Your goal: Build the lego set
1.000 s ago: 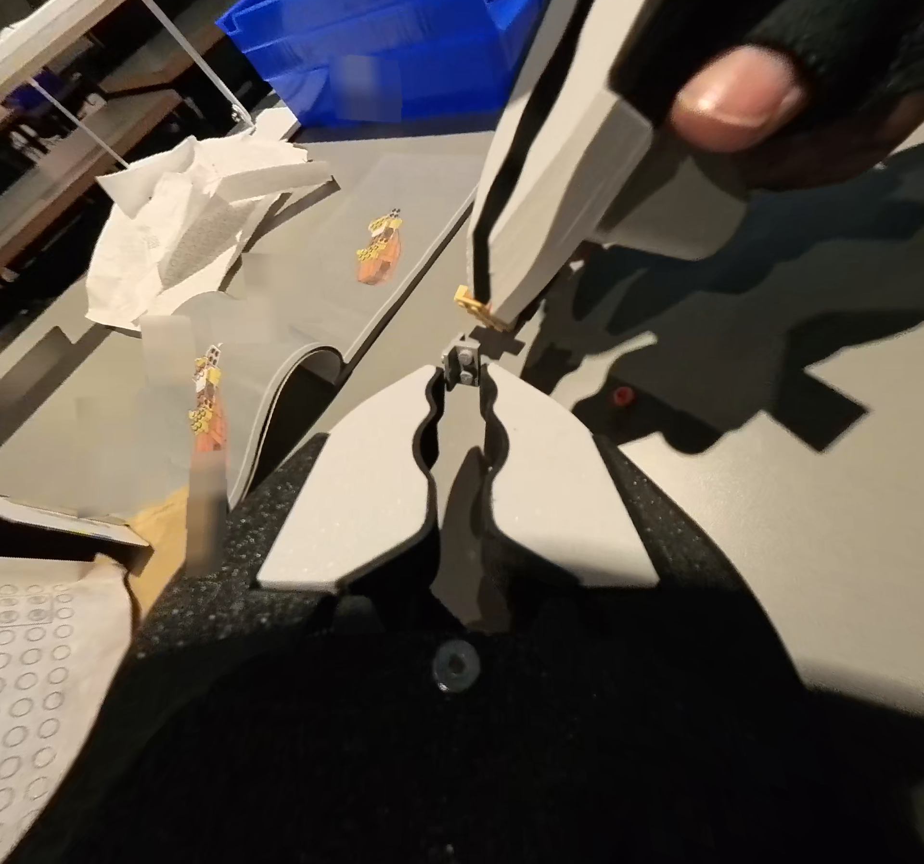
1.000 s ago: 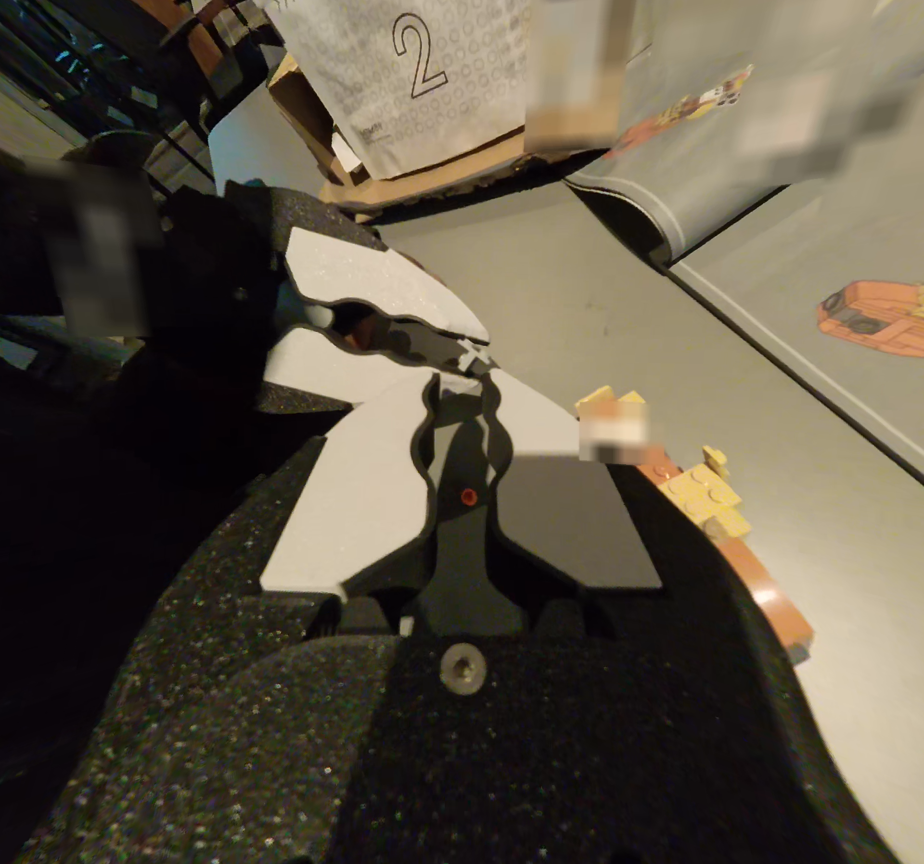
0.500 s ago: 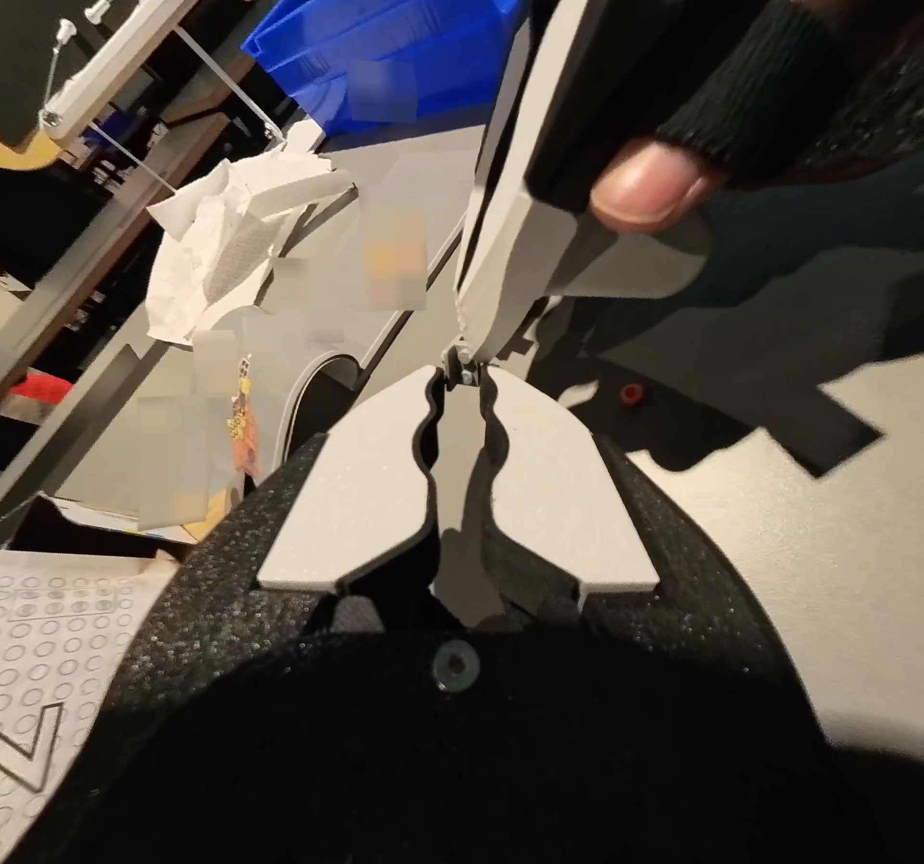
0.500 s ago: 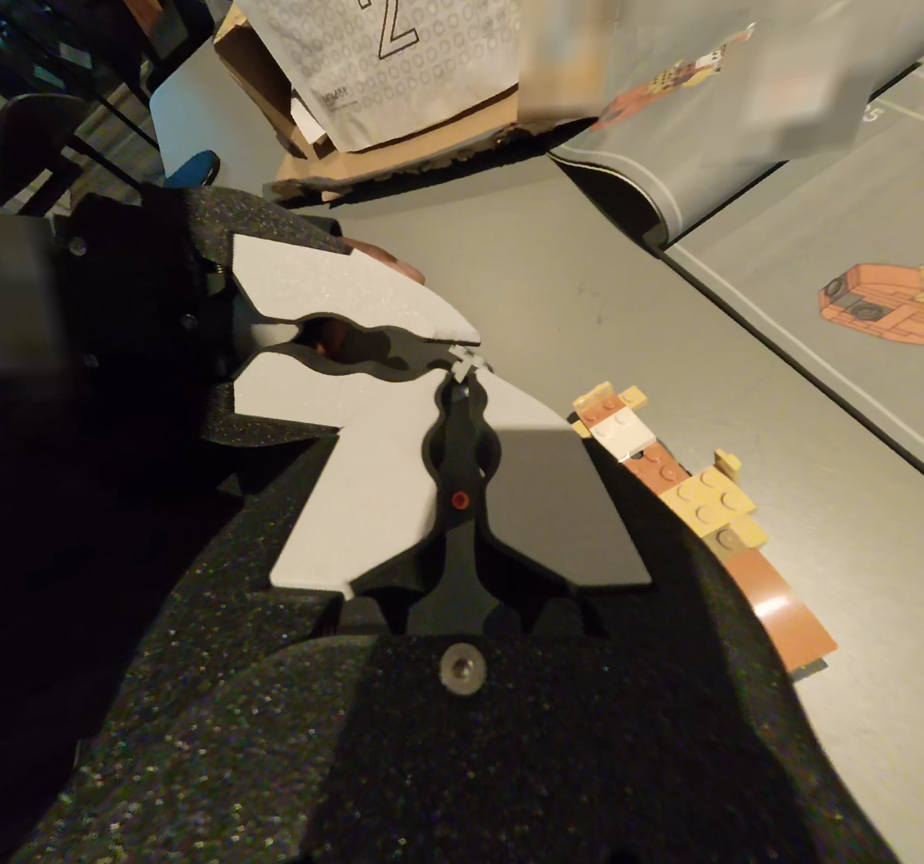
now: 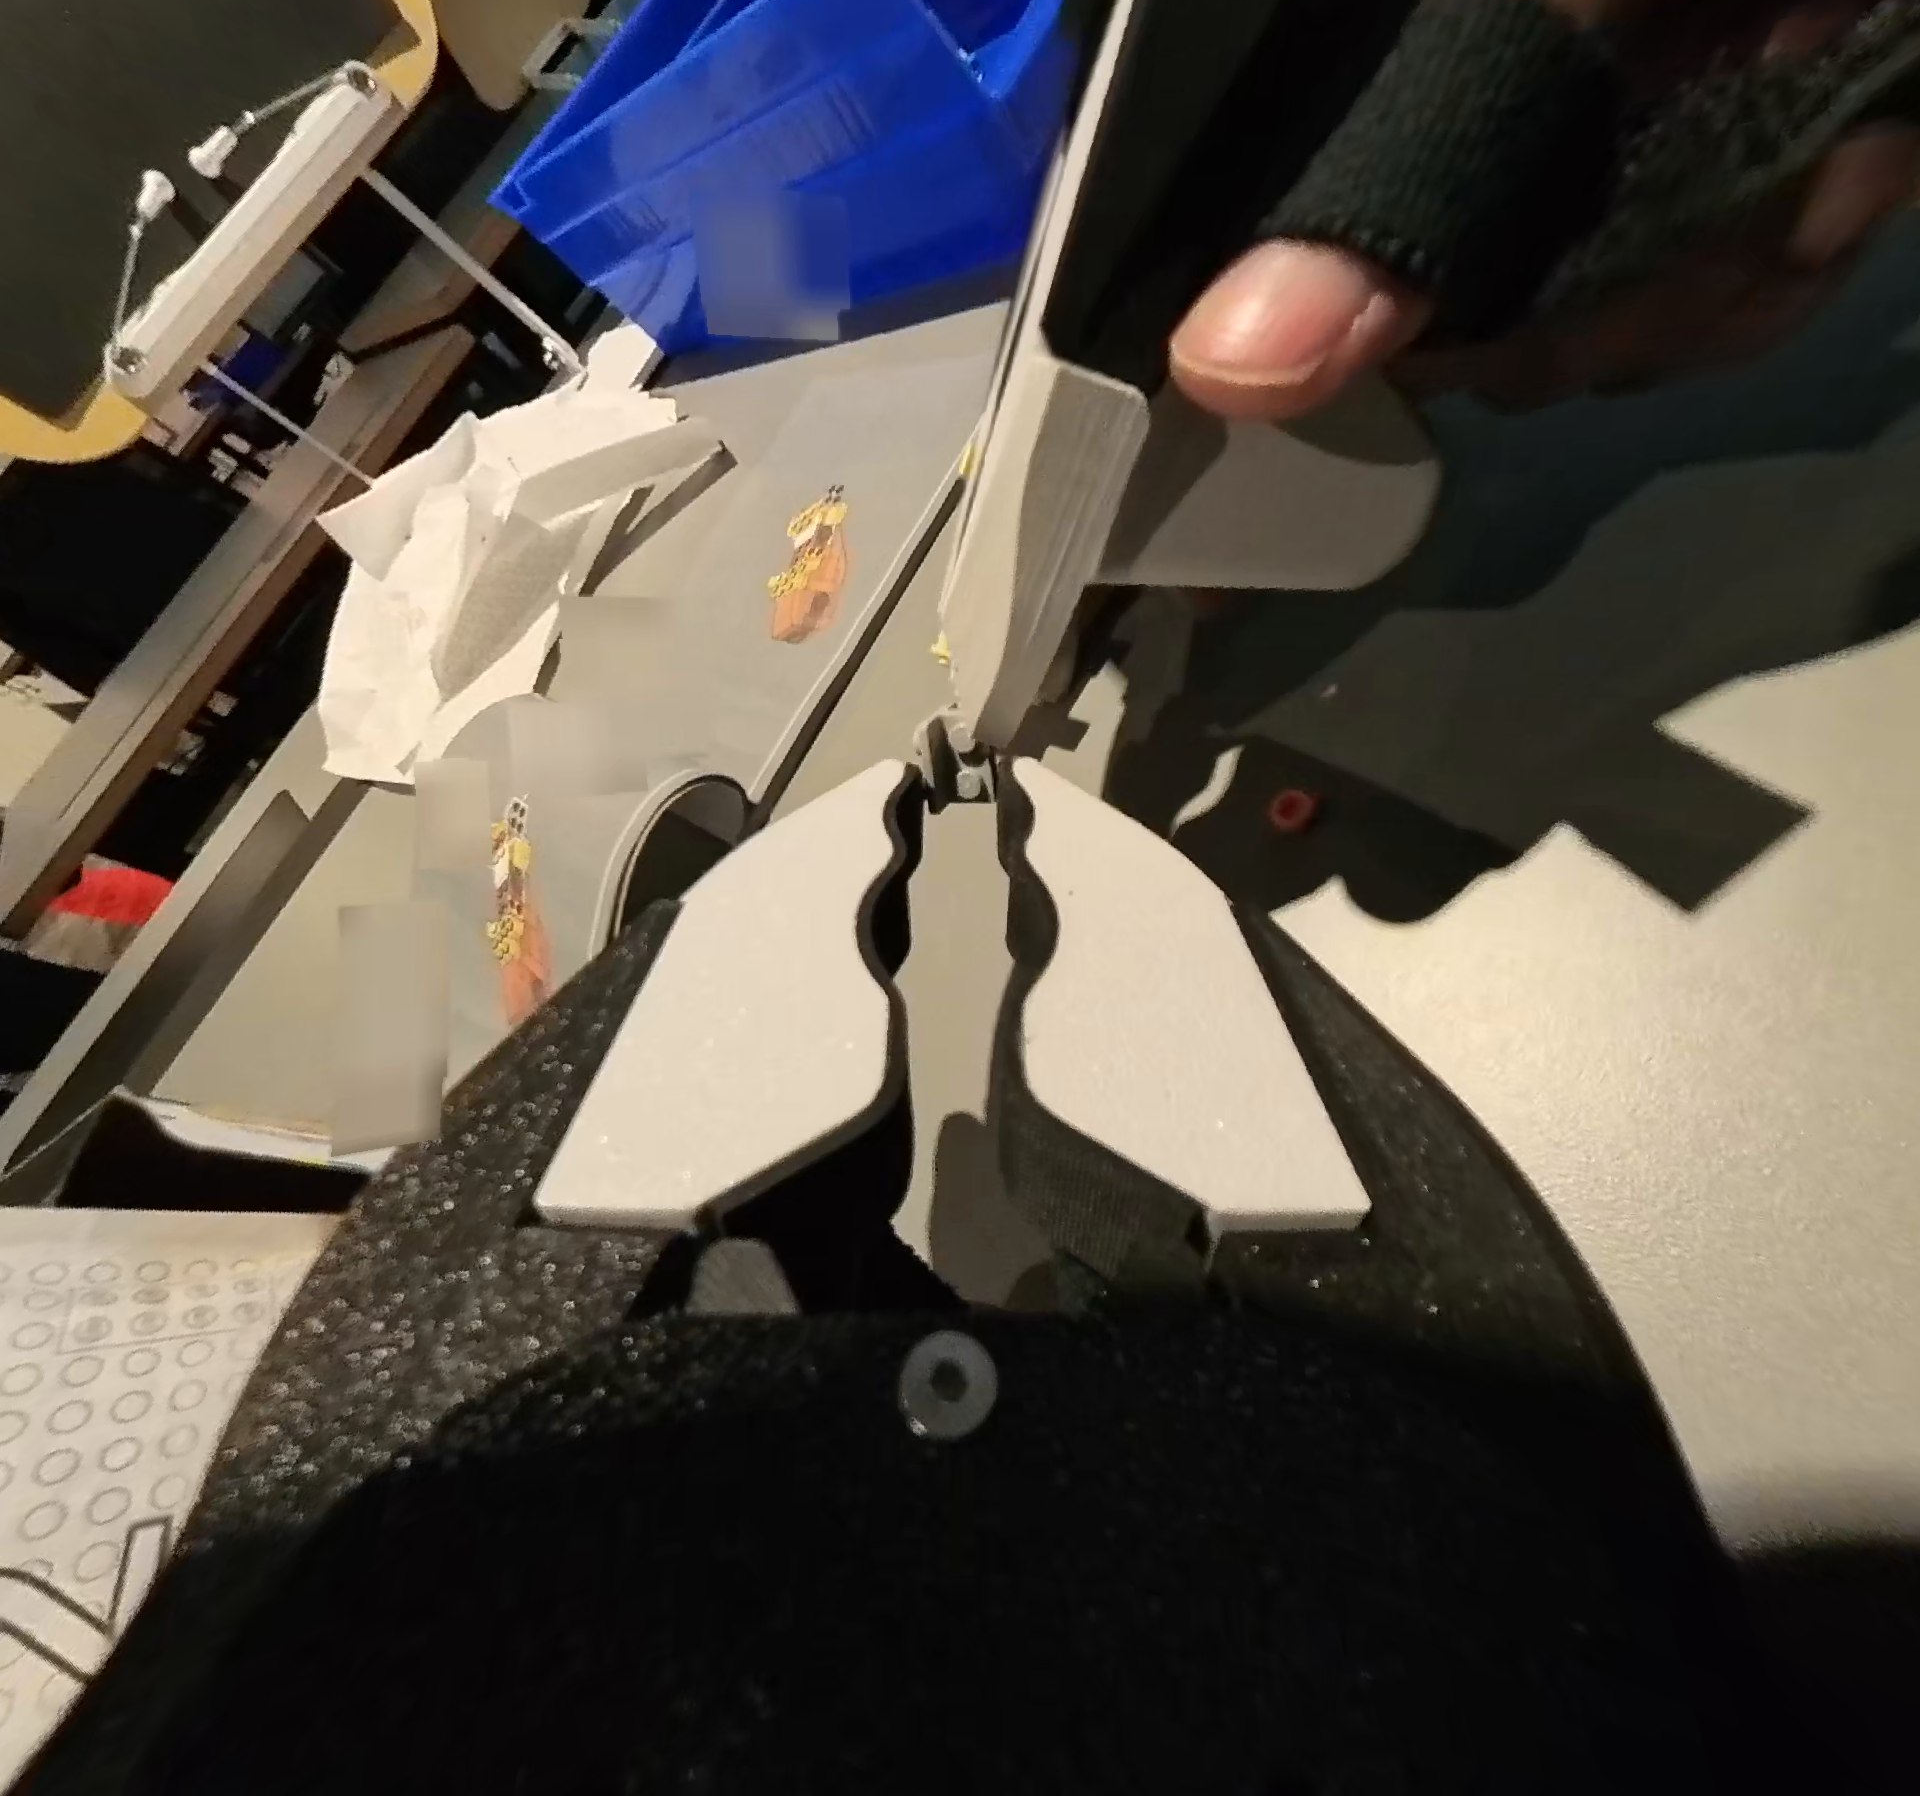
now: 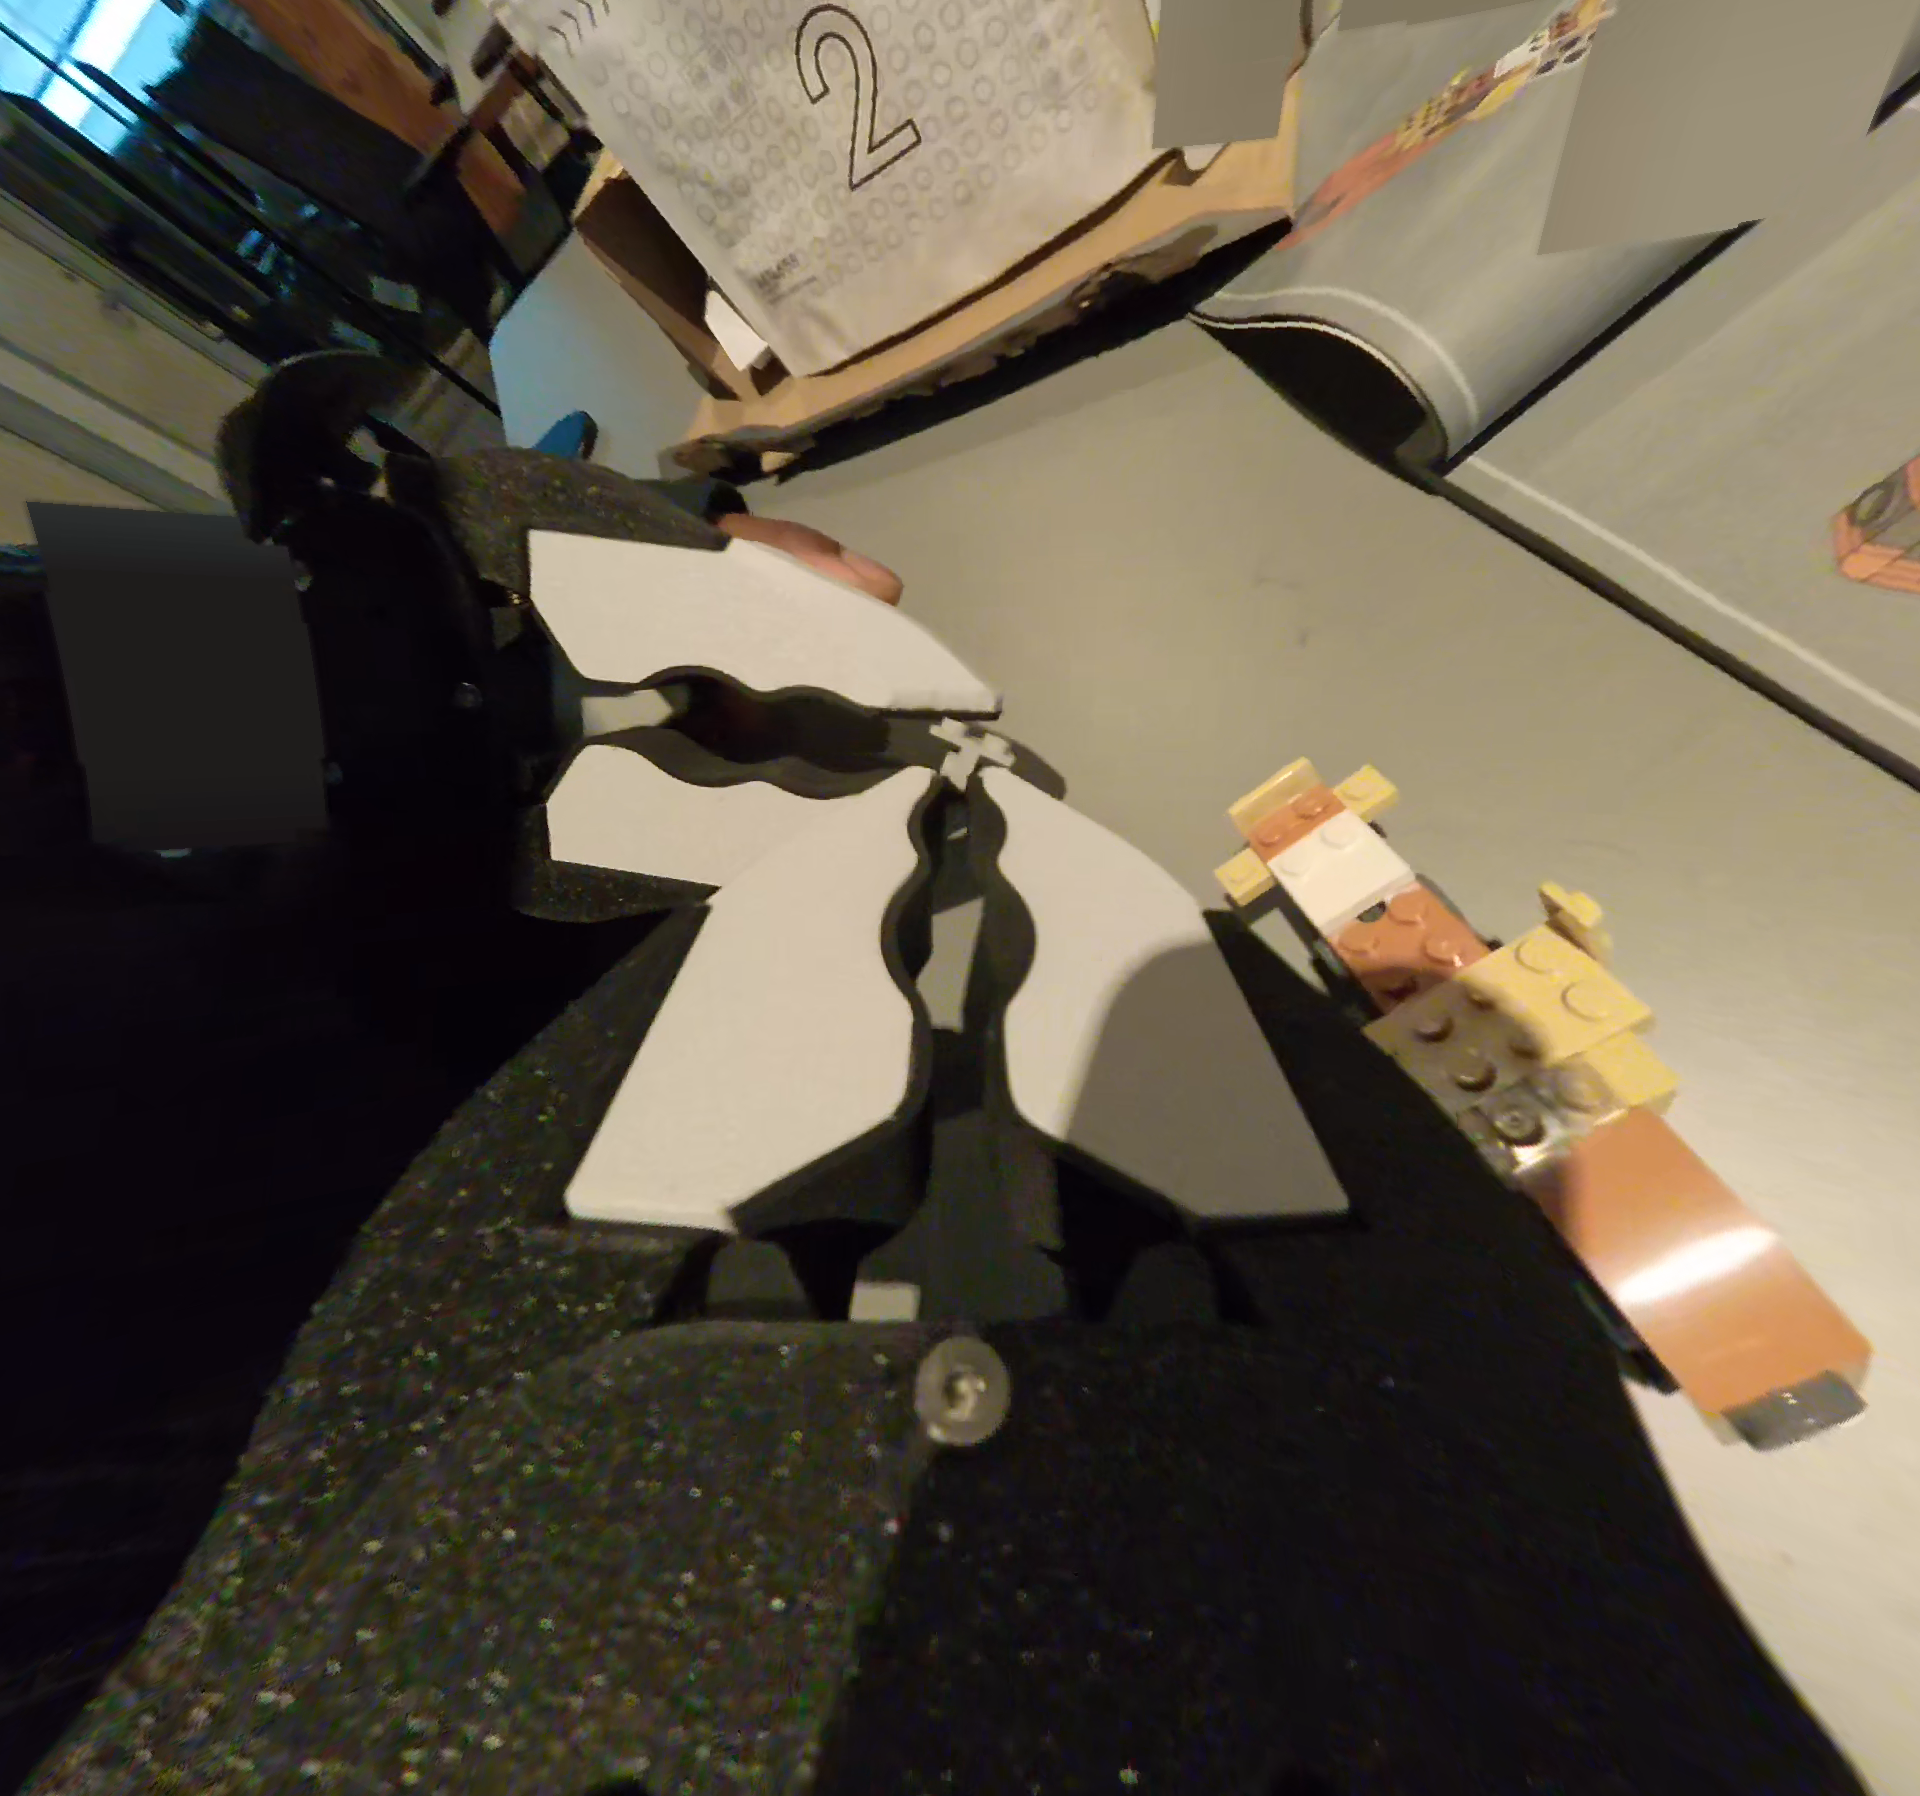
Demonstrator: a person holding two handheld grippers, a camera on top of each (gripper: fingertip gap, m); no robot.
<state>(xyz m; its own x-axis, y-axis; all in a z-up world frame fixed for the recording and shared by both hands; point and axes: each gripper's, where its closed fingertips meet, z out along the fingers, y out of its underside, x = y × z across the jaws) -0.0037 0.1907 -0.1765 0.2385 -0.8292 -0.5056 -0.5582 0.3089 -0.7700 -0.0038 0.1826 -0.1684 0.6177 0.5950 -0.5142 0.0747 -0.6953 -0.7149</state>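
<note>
Grey tabletop (image 6: pixel 1195 603) everywhere, pretty cluttered workspace. Left gripper (image 5: pixel 961 790) has its fingers pinched together on a small grey lego piece (image 5: pixel 958 778) right at the tips. Right gripper (image 5: pixel 997 707) comes in from above in the left wrist view, and its tips meet that same piece; its fingers are nearly together, but whether they actually grip anything there I can't tell. In the right wrist view the grey piece (image 6: pixel 968 747) sits just ahead of the right fingertips, held by the left gripper coming in from the left side. Partly built lego model (image 6: pixel 1455 1019), tan, brown and white, lies on the table just right of the right fingers. Beyond the fingertips there's an open instruction booklet (image 5: pixel 790 541), a crumpled white bag (image 5: pixel 457 562), blue bins (image 5: pixel 831 115), and a numbered paper bag (image 6: pixel 831 115).
</note>
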